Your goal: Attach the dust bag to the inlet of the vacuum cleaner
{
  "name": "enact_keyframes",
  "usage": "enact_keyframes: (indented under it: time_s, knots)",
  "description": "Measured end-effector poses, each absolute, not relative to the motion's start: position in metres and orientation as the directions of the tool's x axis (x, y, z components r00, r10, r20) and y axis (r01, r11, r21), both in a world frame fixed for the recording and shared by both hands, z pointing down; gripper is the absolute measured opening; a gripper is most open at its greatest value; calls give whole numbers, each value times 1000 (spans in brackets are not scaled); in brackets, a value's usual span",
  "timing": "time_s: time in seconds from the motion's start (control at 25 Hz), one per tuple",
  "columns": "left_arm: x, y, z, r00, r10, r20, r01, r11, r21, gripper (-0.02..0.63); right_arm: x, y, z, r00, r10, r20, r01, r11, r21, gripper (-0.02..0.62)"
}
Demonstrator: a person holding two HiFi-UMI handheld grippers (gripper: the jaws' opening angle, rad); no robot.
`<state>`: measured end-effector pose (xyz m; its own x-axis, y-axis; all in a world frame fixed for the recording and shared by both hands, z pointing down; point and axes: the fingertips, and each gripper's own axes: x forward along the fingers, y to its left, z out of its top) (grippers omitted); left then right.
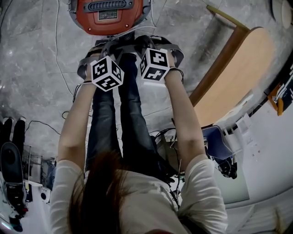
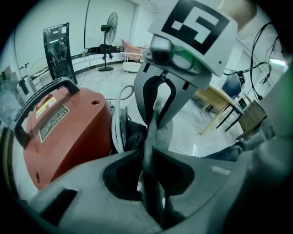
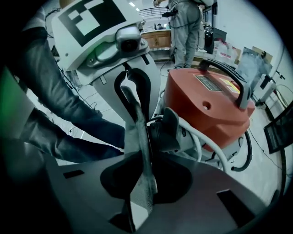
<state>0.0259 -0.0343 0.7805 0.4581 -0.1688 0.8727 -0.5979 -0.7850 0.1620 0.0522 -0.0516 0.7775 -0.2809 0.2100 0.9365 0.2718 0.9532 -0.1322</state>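
Vacuum cleaner [image 1: 109, 16] blocks ahead; wooden table [image 1: 247, 59] crowds the right; floor [image 1: 32, 68] left lies mostly open.

Grey marbled floor [image 1: 36, 68] carries everything here: the red vacuum cleaner [image 1: 109, 13] stands just ahead of the jaws, a thin cable [image 1: 56, 45] trails left of them, and a wooden table [image 1: 242, 77] stands off right.
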Motion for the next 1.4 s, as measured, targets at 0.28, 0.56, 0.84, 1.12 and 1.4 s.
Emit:
enact_keyframes:
  time_s: [0.28, 0.56, 0.84, 1.12, 1.4]
  knots:
    - [27, -41, 778, 467, -67, 882, -410, -900, 149, 75, 53, -53, 778, -363, 128, 923, 38, 992, -123, 67]
    - [26, -38, 780, 475, -113, 873, -525, -832, 177, 75, 54, -52, 778, -317, 166, 934, 204, 973, -104, 69]
    - [27, -35, 783, 482, -121, 868, -580, -787, 213, 75, 52, -52, 778, -295, 216, 931, 285, 950, -131, 67]
    - [27, -38, 782, 486, -102, 868, -574, -786, 230, 78, 54, -55, 776, -323, 186, 928, 187, 974, -130, 69]
    - [21, -35, 786, 483, -105, 869, -655, -702, 279, 89, 53, -56, 778, -308, 144, 940, 71, 989, -129, 82]
